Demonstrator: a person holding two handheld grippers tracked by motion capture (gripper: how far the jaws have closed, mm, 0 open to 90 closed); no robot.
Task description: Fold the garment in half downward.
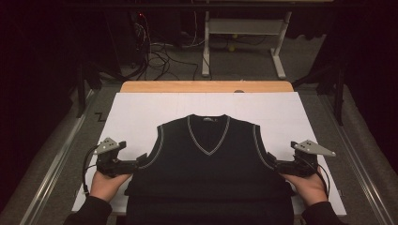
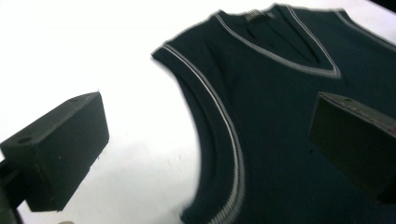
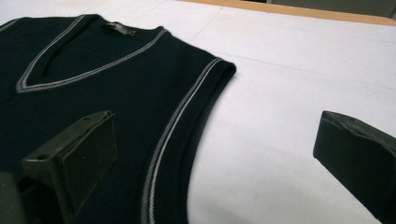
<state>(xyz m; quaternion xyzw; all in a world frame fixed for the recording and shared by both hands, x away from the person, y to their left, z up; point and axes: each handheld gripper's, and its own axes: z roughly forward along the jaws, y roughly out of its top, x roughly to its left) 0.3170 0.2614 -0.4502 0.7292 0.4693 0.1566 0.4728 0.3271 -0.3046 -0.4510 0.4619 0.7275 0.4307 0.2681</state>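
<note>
Vest (image 1: pixel 210 159) lies flat, front up, on white tabletop (image 1: pixel 291 112), hem toward person. Left tool (image 1: pixel 141 161) and right tool (image 1: pixel 271 159) at armholes, jaws apart, nothing clamped. Risk: jaws pinch single layer only, so knit bunches and fold skews.

Dark V-neck vest (image 1: pixel 209 164) — flat, front up, neck far

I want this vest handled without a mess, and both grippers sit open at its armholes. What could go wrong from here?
1. The vest hangs over the near edge of the white sheet, so a one-sided tug might drag it off.
2. Each gripper straddles an armhole edge: the left gripper or right gripper could pinch only the grey trim and stretch it.
3. Closing low could catch the sheet too.
</note>
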